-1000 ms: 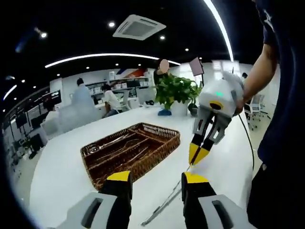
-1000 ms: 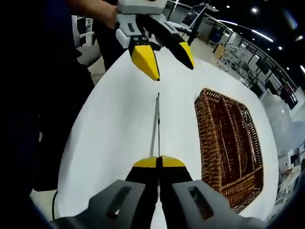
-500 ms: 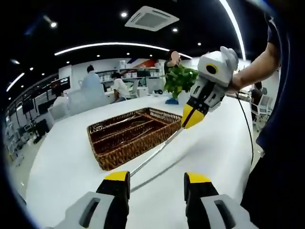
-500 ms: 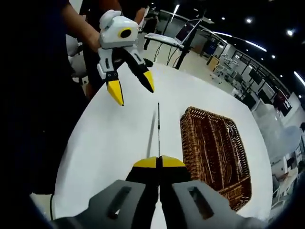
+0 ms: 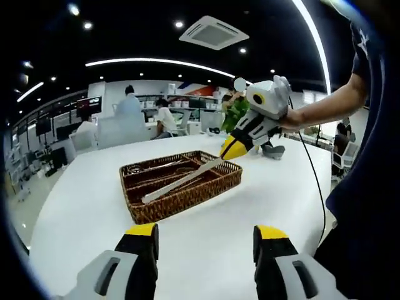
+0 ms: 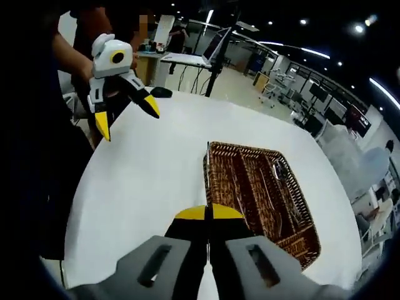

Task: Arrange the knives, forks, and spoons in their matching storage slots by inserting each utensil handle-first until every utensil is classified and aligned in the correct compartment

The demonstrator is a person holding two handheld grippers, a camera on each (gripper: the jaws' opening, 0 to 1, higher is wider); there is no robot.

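The knife (image 5: 181,182) hangs slanted above the wicker tray (image 5: 187,194), pinched at one end by the right gripper (image 5: 232,149), jaws pressed together. The left gripper (image 6: 123,116) holds nothing, jaws spread, beside the tray over the white table (image 5: 81,206).

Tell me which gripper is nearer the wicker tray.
Right. The right gripper holds a knife above the tray, near its far end. The left gripper, jaws open, hangs off to the side over bare table.
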